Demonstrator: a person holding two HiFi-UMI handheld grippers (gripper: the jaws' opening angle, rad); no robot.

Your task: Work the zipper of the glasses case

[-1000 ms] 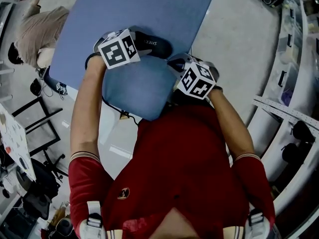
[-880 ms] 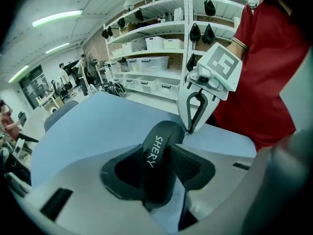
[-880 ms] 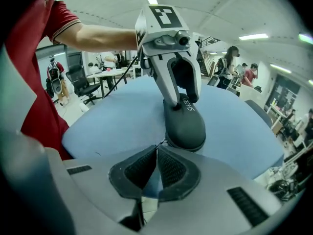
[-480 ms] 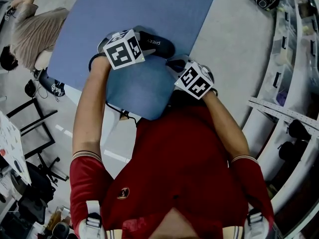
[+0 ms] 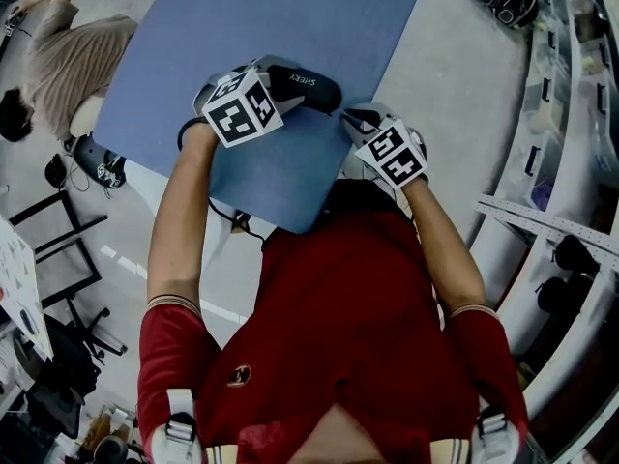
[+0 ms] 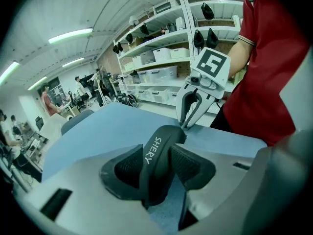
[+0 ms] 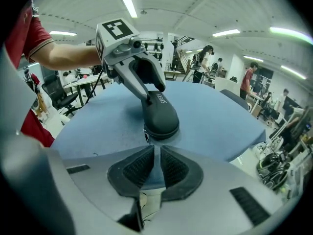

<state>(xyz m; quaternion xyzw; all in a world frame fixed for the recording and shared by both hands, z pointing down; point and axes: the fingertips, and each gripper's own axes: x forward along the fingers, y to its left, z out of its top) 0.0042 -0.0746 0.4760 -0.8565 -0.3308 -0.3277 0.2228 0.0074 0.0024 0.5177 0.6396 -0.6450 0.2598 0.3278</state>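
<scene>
A black glasses case (image 5: 308, 87) printed SHERY lies on the blue table (image 5: 290, 17). My left gripper (image 5: 273, 85) is shut on its near end; in the left gripper view both pads (image 6: 128, 164) press the case (image 6: 157, 151). My right gripper (image 5: 356, 121) stands just off the case's other end. Its jaws have just been opening and now show a narrow gap with nothing between them. In the right gripper view the case (image 7: 160, 115) lies ahead of the right gripper (image 7: 156, 153), its small zipper pull (image 7: 146, 135) hanging at the near end, and the left gripper (image 7: 148, 99) clamps it from above.
The table's near edge (image 5: 280, 222) runs just in front of my red shirt. A person in beige (image 5: 73, 56) sits beyond the table's left side. Shelving (image 5: 571, 95) with boxes runs along the right. Several people (image 7: 205, 62) stand far off.
The right gripper has rolled and drawn a little away from the case's end. The left gripper keeps its hold on the case.
</scene>
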